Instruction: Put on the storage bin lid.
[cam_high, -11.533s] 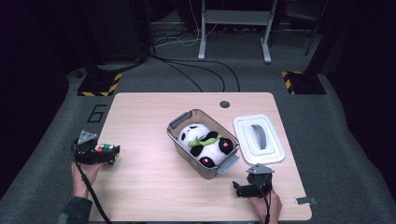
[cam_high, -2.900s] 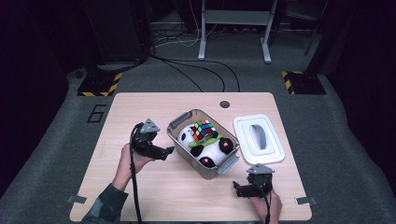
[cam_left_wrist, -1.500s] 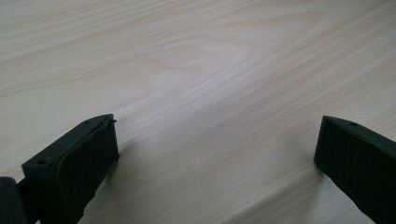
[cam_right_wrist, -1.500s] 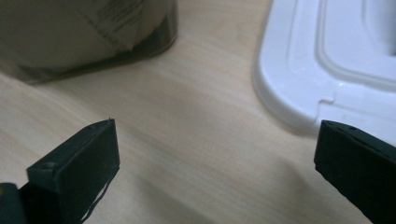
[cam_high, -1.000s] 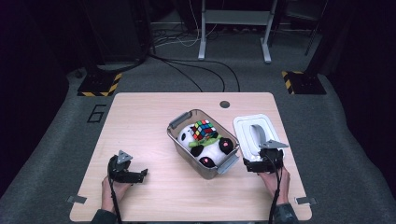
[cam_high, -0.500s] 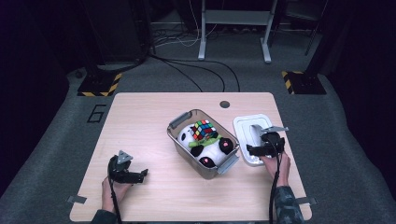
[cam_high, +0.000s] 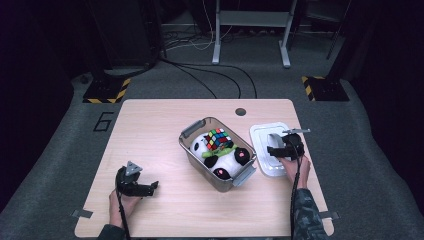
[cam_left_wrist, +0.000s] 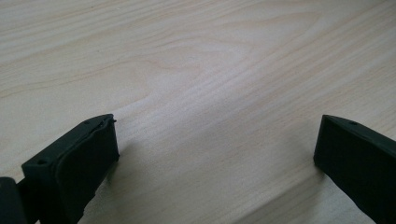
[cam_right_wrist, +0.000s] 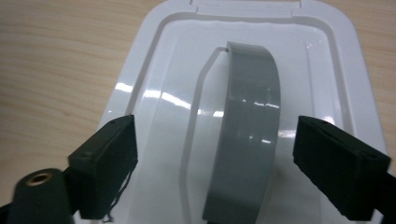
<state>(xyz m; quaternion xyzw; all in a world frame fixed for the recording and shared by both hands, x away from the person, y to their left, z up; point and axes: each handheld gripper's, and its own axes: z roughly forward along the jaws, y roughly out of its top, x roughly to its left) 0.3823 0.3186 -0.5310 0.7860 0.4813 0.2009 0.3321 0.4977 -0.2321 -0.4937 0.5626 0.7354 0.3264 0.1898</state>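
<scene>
High view: a clear bin (cam_high: 200, 159) sits mid-table with a plush panda (cam_high: 220, 159) and a colour cube (cam_high: 218, 139) inside; its white lid (cam_high: 264, 136) lies flat on the wooden table (cam_high: 150, 130) just to the right, well placed for closing the bin.
Right gripper (cam_right_wrist: 215, 163): poised low over the lid, jaws either side of the grey handle (cam_right_wrist: 250, 121); they have just been closing in, yet a gap shows on both sides, so nothing is pinched so far.
Handle: a raised grey strap along the lid's middle, likely the best place to pinch and lift.
Left gripper (cam_left_wrist: 215, 154): parked near the table's front-left edge, well apart from the bin, jaws spread over bare wood, holding nothing, out of the other hand's way.
Step in hand: probably gripping the lid to cap the bin.
</scene>
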